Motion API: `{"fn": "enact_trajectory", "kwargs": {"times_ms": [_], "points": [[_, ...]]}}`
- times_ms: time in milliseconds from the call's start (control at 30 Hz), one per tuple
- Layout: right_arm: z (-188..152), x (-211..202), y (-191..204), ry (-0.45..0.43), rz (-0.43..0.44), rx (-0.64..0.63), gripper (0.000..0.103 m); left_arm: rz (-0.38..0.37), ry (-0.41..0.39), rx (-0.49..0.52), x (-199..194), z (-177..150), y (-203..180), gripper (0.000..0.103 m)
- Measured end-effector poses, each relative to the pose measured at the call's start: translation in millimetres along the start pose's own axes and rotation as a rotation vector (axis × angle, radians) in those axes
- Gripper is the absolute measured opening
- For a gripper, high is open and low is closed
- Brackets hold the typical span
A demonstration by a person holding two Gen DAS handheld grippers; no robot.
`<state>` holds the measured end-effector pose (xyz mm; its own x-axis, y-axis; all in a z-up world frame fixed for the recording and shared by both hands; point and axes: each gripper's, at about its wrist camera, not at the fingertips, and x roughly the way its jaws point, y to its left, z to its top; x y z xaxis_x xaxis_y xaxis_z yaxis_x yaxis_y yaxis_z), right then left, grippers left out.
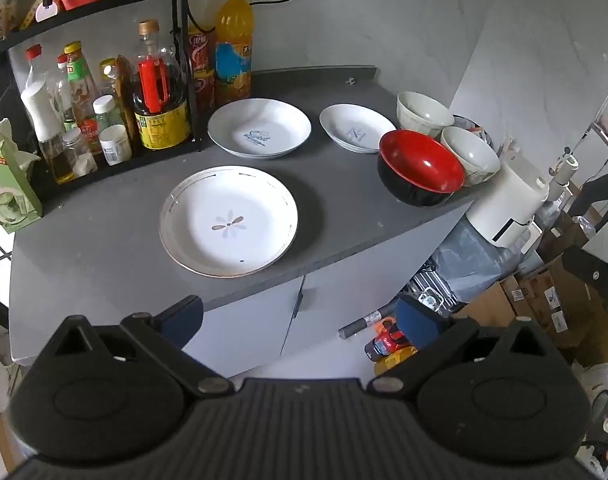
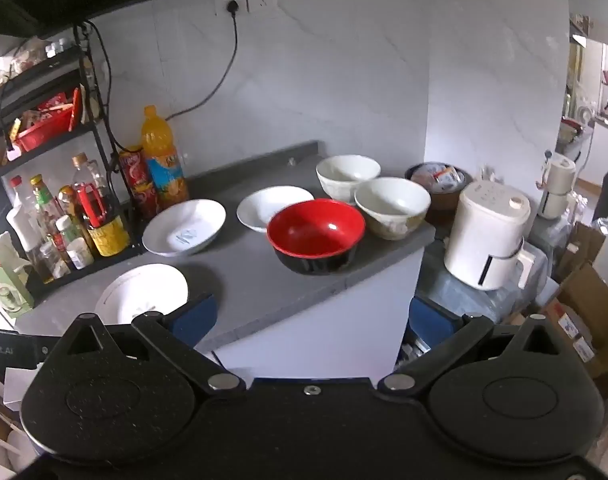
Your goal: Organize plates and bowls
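Three white plates [image 1: 228, 221] and three upright bowls [image 1: 420, 172] lie unstacked.

The grey table [image 1: 103, 248] carries three white plates and three bowls; the flower plate [image 1: 228, 221] lies nearest the front edge; the lettered plate [image 1: 259, 128] sits behind it, the smaller plate [image 1: 356, 128] to its right; the red bowl [image 1: 420, 168] stands at the right edge, touching a white bowl [image 1: 470, 156], with another white bowl [image 1: 424, 112] behind; an orange bottle [image 1: 232, 48] stands at the back wall; a green carton [image 1: 7, 192] sits at the left.
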<state>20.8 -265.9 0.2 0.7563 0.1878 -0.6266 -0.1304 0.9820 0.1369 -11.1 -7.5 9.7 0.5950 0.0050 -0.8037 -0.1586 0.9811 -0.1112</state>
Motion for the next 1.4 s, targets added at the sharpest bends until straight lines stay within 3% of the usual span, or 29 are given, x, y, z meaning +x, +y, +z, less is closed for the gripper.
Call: {"fn": "enact_trajectory", "kwargs": {"times_ms": [1400], "points": [[-1,-5,-20,0.062,0.014,-0.011,0.103,-0.004,-0.059,-0.028,-16,-2,-7,0.102]]}}
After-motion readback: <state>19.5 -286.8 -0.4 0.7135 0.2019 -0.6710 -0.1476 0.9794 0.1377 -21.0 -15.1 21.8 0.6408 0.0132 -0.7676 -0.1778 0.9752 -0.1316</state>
